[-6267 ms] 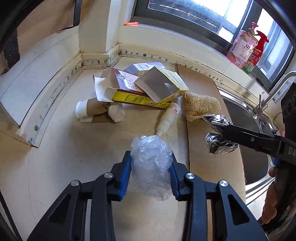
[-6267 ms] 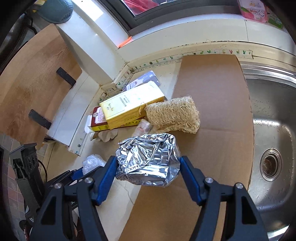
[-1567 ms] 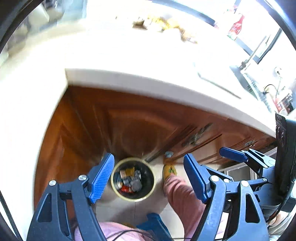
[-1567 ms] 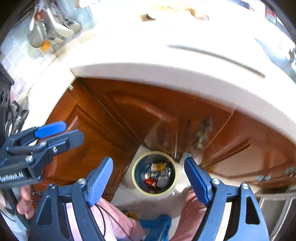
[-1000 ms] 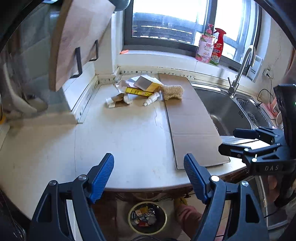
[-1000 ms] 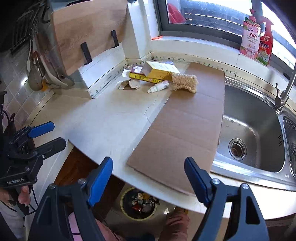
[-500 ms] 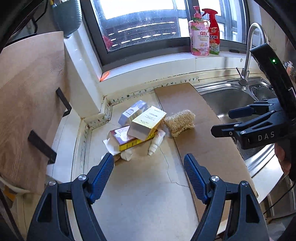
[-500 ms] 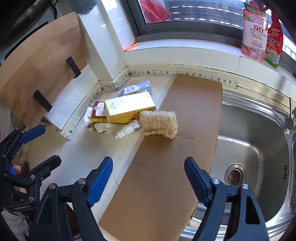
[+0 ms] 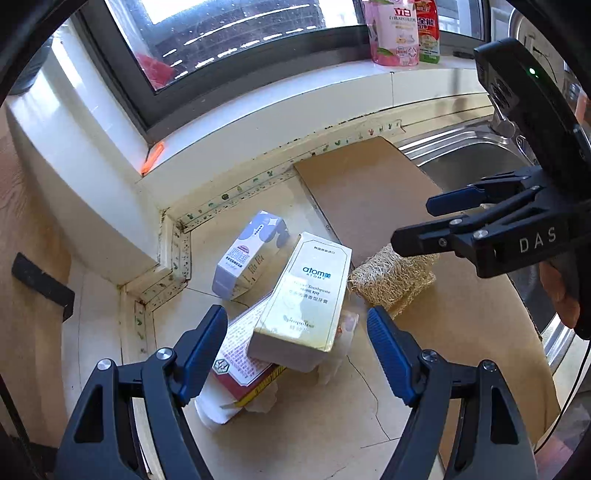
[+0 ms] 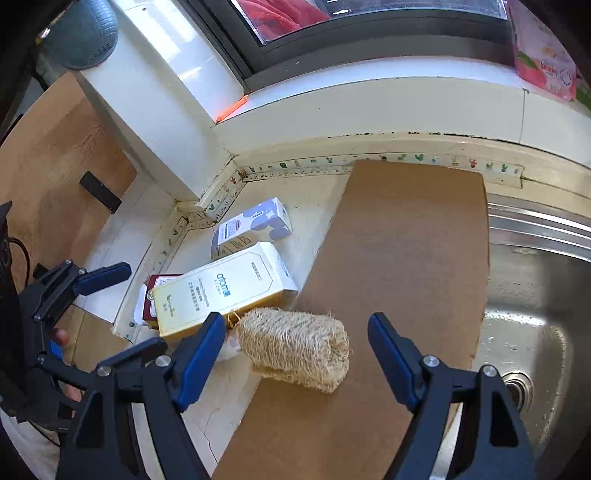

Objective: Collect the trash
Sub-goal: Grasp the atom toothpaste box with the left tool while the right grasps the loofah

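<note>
A gold-and-white toothpaste box (image 9: 303, 299) lies on a red-and-yellow box (image 9: 243, 365) in the counter corner. Behind them sits a purple-and-white box (image 9: 247, 254). My left gripper (image 9: 295, 317) hovers open just above the toothpaste box, with nothing between its blue pads. A straw-coloured loofah (image 10: 295, 347) rests on the edge of a cardboard sheet (image 10: 399, 258). My right gripper (image 10: 295, 325) hangs open over the loofah and holds nothing. In the left wrist view the right gripper (image 9: 412, 221) reaches in from the right, above the loofah (image 9: 391, 280).
Crumpled white paper (image 9: 332, 365) pokes out under the boxes. A steel sink (image 10: 535, 295) lies right of the cardboard. Two bottles (image 9: 395, 33) stand on the window sill. A wooden board (image 10: 55, 155) leans at the left, and the wall corner closes in behind the pile.
Both grippers have swept forward across the counter toward the corner pile, which now looms much larger. Both stay open and empty.
</note>
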The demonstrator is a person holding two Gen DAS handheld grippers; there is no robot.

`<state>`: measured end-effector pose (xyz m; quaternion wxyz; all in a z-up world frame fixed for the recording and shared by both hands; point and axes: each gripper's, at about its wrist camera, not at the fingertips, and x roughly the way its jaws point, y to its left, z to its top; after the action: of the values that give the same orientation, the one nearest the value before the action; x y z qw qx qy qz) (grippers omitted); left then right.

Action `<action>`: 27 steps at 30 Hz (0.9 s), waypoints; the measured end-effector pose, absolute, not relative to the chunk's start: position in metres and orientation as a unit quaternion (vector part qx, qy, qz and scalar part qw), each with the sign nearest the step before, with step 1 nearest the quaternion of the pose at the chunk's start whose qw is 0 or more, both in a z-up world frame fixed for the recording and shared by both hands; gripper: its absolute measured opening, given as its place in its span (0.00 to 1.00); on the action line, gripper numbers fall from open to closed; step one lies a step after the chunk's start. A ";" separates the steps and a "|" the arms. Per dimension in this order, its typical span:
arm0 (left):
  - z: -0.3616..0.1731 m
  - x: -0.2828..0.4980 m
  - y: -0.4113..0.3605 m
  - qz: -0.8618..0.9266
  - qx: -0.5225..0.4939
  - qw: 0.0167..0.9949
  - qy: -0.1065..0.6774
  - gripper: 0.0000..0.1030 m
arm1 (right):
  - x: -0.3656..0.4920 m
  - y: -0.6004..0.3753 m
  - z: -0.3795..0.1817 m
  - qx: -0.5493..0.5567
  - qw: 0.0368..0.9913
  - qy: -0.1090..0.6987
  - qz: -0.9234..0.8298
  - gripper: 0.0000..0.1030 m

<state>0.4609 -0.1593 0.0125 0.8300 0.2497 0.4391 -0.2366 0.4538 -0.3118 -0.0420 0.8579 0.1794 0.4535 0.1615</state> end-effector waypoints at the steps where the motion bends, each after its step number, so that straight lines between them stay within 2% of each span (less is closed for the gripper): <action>1: 0.009 0.465 -0.162 -0.243 0.253 0.826 0.442 0.74 | 0.458 -0.314 -0.044 0.190 0.855 0.452 0.168 0.78; 11: -0.033 0.490 -0.180 -0.239 0.287 0.797 0.475 0.74 | 0.472 -0.310 -0.056 0.170 0.852 0.458 0.187 0.78; 13: -0.037 0.489 -0.180 -0.242 0.286 0.795 0.477 0.67 | 0.473 -0.306 -0.060 0.166 0.849 0.461 0.199 0.78; 14: -0.037 0.489 -0.179 -0.244 0.283 0.796 0.476 0.54 | 0.474 -0.304 -0.061 0.164 0.847 0.463 0.203 0.78; 21: -0.031 0.479 -0.175 -0.241 0.273 0.804 0.470 0.50 | 0.463 -0.279 -0.067 0.106 0.840 0.483 0.225 0.77; 24: -0.022 0.470 -0.172 -0.236 0.265 0.814 0.460 0.49 | 0.451 -0.273 -0.066 0.076 0.839 0.487 0.231 0.72; 26: -0.014 0.463 -0.169 -0.235 0.254 0.820 0.455 0.49 | 0.444 -0.269 -0.067 0.060 0.836 0.494 0.232 0.60; 27: -0.010 0.460 -0.167 -0.235 0.251 0.823 0.453 0.49 | 0.440 -0.268 -0.068 0.053 0.834 0.497 0.233 0.60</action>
<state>0.4598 -0.1669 -0.0099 0.8229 0.2506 0.4526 -0.2351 0.4402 -0.2676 -0.0681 0.8338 0.0535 0.4974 0.2335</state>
